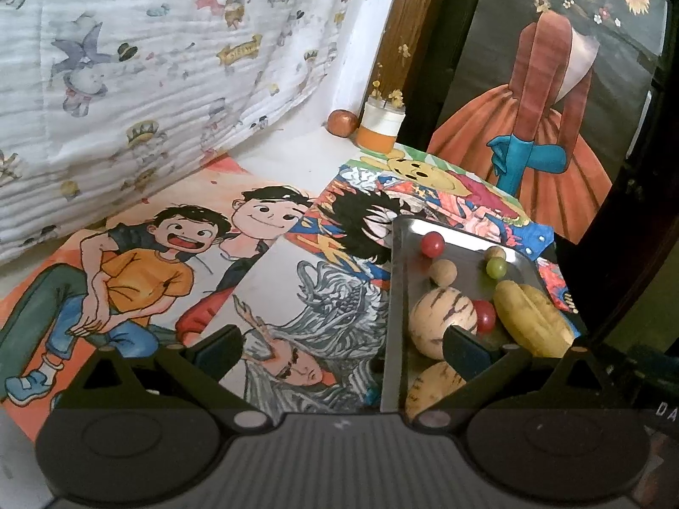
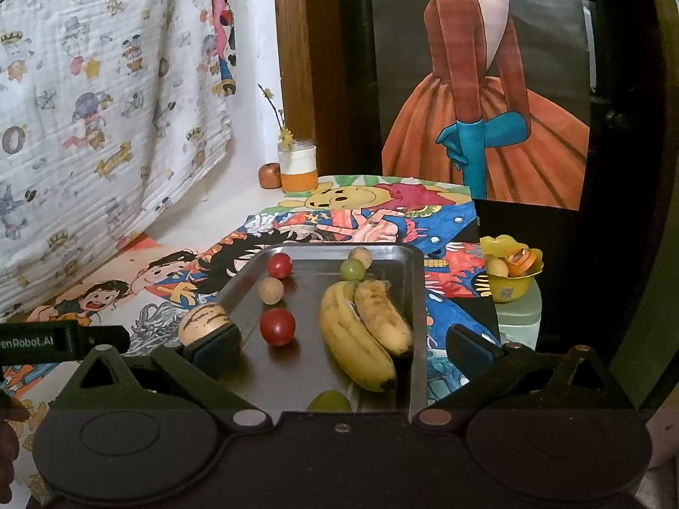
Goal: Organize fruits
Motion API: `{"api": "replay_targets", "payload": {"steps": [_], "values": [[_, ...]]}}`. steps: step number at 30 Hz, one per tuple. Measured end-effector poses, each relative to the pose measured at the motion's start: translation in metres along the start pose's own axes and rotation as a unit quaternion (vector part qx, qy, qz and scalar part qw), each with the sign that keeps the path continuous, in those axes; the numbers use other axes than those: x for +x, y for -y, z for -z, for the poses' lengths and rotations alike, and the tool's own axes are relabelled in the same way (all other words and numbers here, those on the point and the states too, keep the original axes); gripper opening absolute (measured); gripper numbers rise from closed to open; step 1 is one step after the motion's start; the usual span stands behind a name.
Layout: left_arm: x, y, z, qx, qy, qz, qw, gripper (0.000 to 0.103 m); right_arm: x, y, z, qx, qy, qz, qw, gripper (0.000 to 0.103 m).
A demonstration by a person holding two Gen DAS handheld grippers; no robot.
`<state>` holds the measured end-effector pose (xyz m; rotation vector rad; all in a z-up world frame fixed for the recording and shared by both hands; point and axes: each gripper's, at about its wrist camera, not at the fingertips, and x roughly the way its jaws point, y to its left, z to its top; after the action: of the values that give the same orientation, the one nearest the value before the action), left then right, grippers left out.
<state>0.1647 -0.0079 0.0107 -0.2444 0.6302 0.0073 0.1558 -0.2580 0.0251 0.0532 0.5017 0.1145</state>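
Note:
A steel tray (image 2: 413,297) holds two bananas (image 2: 365,331), two red tomatoes (image 2: 277,326), two tan round fruits (image 2: 270,290), green grapes (image 2: 352,270) and a striped cream melon (image 2: 203,323). In the left wrist view the tray (image 1: 392,297) lies at the right with two striped melons (image 1: 439,316), the bananas (image 1: 530,318) and the small fruits. My left gripper (image 1: 343,345) is open and empty, its right finger over the tray's left part. My right gripper (image 2: 343,345) is open and empty above the tray's near end.
A yellow bowl (image 2: 511,271) with fruit and an orange object stands right of the tray. A jar with dried flowers (image 2: 298,167) and a small reddish fruit (image 2: 270,175) stand at the back. Drawings cover the table; a printed cloth hangs left.

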Motion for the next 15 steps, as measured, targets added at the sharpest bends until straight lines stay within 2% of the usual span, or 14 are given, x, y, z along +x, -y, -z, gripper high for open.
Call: {"api": "replay_targets", "payload": {"steps": [15], "values": [[-0.016, -0.009, 0.021, 0.01, 0.026, -0.014, 0.9995, 0.103, -0.02, -0.011, 0.018, -0.013, 0.026, -0.004, 1.0, 0.102]]}}
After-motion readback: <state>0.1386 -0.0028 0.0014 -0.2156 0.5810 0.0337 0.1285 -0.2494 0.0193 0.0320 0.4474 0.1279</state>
